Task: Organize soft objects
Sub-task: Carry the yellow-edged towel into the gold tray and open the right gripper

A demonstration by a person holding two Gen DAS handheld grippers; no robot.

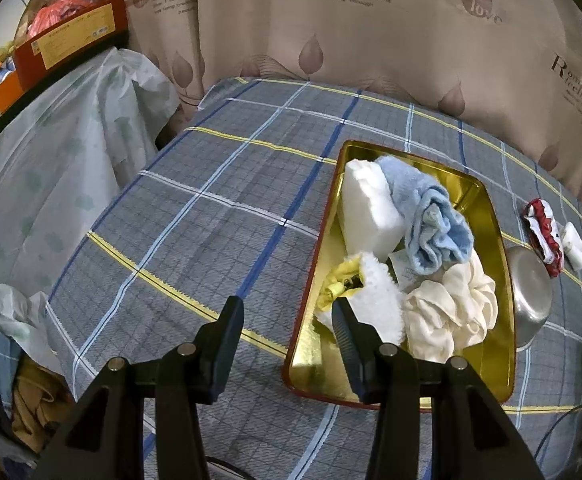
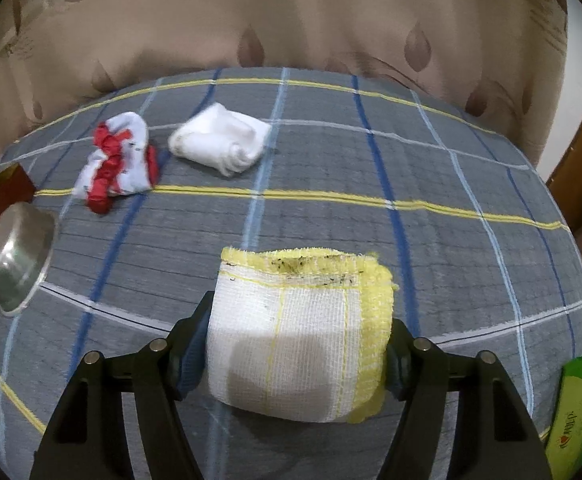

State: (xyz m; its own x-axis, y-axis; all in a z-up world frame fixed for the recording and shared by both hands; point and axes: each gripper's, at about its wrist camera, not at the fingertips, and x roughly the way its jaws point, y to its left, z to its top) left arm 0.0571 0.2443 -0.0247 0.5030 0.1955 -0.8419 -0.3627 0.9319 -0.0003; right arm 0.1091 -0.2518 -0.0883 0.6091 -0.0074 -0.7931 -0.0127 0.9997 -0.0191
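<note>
A gold tin tray (image 1: 495,216) with a red rim lies on the plaid cloth. It holds a white sponge (image 1: 367,208), a blue towel (image 1: 435,224), a cream scrunchie (image 1: 455,308) and a white-and-yellow cloth (image 1: 371,296). My left gripper (image 1: 287,312) is open and empty at the tray's near left edge. My right gripper (image 2: 299,344) is shut on a folded white-and-yellow dishcloth (image 2: 299,332), held over the table. A red-and-white sock (image 2: 117,162) and a white rolled sock (image 2: 221,140) lie further back on the cloth; both also show in the left wrist view: (image 1: 545,236), (image 1: 575,246).
A steel bowl (image 2: 15,260) lies tipped on its side by the tray's right edge, also in the left wrist view (image 1: 529,292). A green box (image 2: 579,412) sits at the near right. A curtain (image 1: 371,32) hangs behind. A covered shelf with boxes (image 1: 67,40) stands left.
</note>
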